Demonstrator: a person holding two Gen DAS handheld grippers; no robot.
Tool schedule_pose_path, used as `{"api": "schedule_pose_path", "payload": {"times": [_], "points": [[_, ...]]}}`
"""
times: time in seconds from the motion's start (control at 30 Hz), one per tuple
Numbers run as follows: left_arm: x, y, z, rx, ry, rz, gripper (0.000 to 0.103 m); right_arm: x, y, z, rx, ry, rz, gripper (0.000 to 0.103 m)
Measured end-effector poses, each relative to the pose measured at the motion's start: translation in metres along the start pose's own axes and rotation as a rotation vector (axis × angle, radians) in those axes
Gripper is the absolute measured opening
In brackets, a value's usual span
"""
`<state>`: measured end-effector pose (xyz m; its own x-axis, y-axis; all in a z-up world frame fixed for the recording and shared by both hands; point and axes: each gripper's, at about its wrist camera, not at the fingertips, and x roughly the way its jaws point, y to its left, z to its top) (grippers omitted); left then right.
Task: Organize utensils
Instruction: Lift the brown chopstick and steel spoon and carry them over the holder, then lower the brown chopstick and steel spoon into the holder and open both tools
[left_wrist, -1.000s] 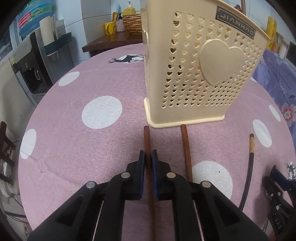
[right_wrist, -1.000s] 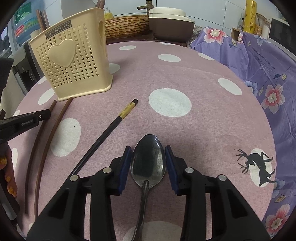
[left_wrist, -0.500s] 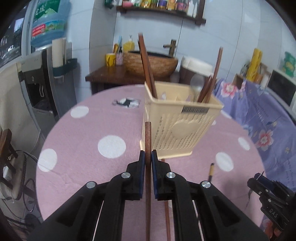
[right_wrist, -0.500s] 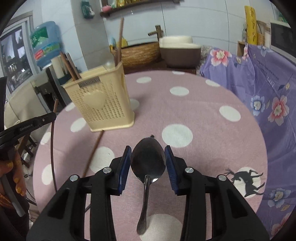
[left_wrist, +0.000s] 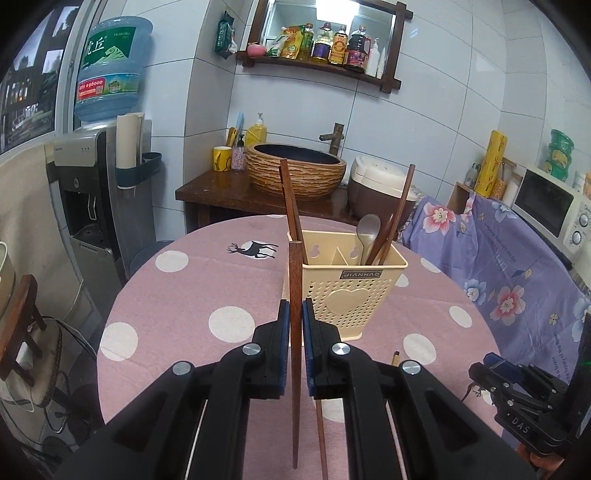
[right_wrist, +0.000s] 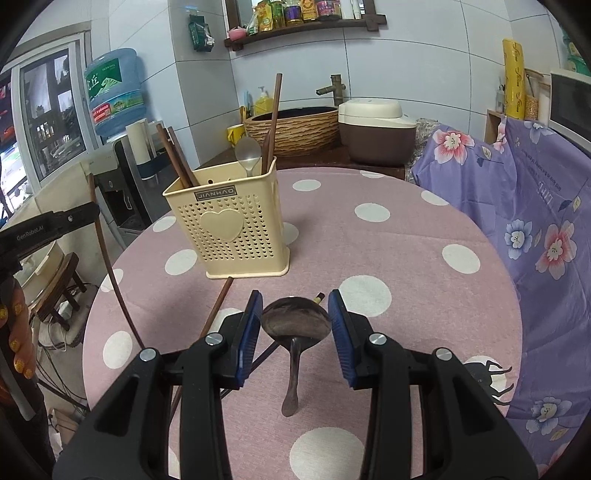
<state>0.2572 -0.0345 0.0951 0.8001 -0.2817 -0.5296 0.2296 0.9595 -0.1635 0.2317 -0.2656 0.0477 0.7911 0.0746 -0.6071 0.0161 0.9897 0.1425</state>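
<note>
Utensils in three places: held, lying on the bench, and standing in the holder. The left hand-held gripper (left_wrist: 296, 325) is closed on a brown wooden chopstick (left_wrist: 295, 295), which runs along the gripper axis toward 12 o'clock; its blunt tip sits level with the rim of the cream perforated utensil holder (left_wrist: 345, 295), at the holder's left corner. In the right wrist view the same chopstick (right_wrist: 110, 266) appears as a thin curved line at 9 o'clock, raised off the bench, pinched by the left gripper. The right hand-held gripper (right_wrist: 295, 325) clasps the bowl of a dark metal spoon (right_wrist: 295, 323) between its blue pads (right_wrist: 248, 332), both pads touching the bowl's edges; the spoon's handle points back toward 6 o'clock. The holder (right_wrist: 227, 229) stands upright on the bench, a round top under a pink cloth with white dots (right_wrist: 406, 258), at 11 o'clock from the right gripper. It already contains several brown chopsticks (right_wrist: 271, 122) and a pale spoon (right_wrist: 248, 149), all leaning. A second brown chopstick (right_wrist: 218, 306) lies flat on the cloth, its tip just short of the holder's base. A black chopstick with a yellow band (right_wrist: 317, 296) lies partly hidden behind the held spoon.
</note>
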Motion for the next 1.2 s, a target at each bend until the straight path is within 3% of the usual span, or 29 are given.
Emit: {"api": "schedule_pose_path", "payload": {"times": [0.3, 0.5, 0.6, 0.77, 0.93, 1.03, 1.2], "points": [[-0.012, -0.001, 0.012, 0.01, -0.037, -0.011, 0.008, 0.001, 0.003, 0.013, -0.017, -0.017, 0.049, 0.037], [-0.017, -0.004, 0.035, 0.014, -0.046, -0.055, 0.008, 0.005, 0.014, 0.043, -0.056, -0.03, 0.087, 0.037], [-0.024, -0.008, 0.061, 0.017, -0.066, -0.092, 0.008, 0.0, 0.026, 0.076, -0.082, -0.068, 0.108, 0.037], [-0.042, -0.019, 0.119, 0.0, -0.161, -0.116, 0.008, -0.016, 0.049, 0.152, -0.108, -0.206, 0.098, 0.037], [-0.03, -0.03, 0.158, -0.018, -0.228, -0.068, 0.008, -0.005, 0.073, 0.203, -0.127, -0.287, 0.034, 0.037], [-0.002, -0.034, 0.156, -0.019, -0.219, -0.041, 0.008, 0.017, 0.074, 0.204, -0.111, -0.286, 0.007, 0.037], [0.039, -0.029, 0.13, -0.014, -0.152, -0.016, 0.008, 0.065, 0.071, 0.178, -0.093, -0.236, -0.023, 0.037]]}}
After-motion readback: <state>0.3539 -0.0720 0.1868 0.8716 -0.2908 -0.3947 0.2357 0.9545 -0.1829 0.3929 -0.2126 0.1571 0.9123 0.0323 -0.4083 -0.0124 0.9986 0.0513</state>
